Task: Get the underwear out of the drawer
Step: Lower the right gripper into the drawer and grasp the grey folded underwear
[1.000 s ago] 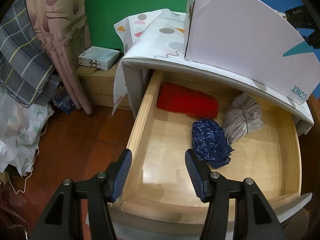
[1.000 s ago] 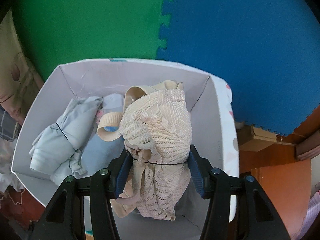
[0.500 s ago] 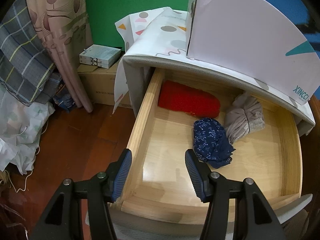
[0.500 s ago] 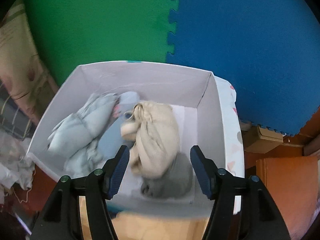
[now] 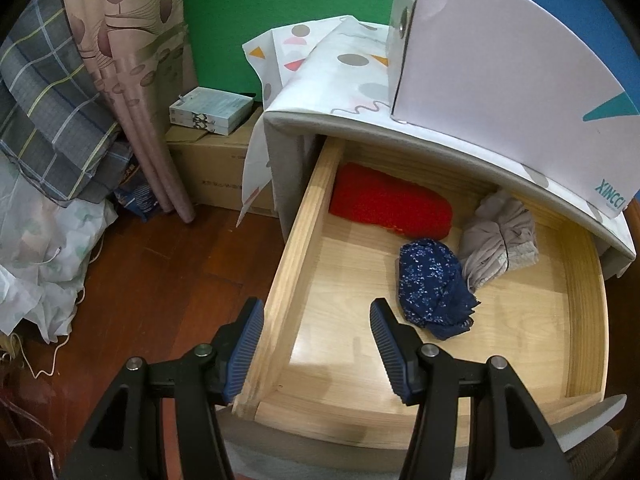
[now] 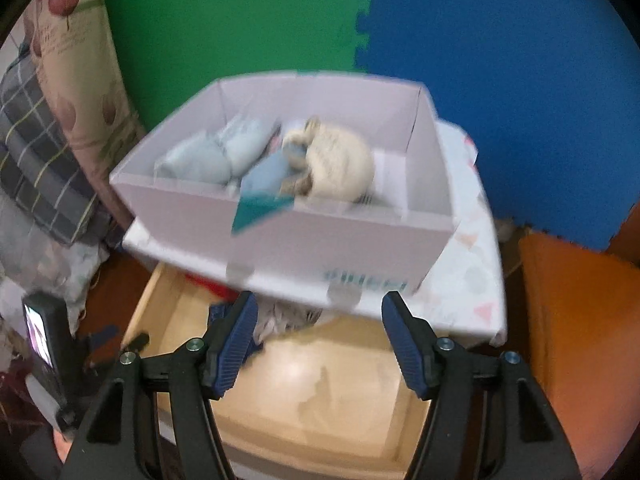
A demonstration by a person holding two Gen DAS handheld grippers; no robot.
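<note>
We find the wooden drawer [image 5: 304, 240] pulled out beneath the cabinet top, with three bundles of underwear inside: a red bundle [image 5: 390, 206] at the back, a navy floral bundle [image 5: 434, 284] near the middle, and a grey bundle [image 5: 498, 238] touching it on the right.

The left gripper [image 5: 316, 346] hangs over the drawer's front left corner, fingers apart and empty — its left finger lies outside the side wall, its right finger over the bare drawer floor, just short of the navy floral bundle.

The right gripper [image 6: 320, 344] stands above the drawer front, fingers apart with nothing between them; they have just been opening. Beyond them a white box [image 6: 360, 240] sits on the cabinet top, holding a cream lace bundle [image 6: 340, 164] and pale blue bundles [image 6: 224, 152] — this view is blurred.
</note>
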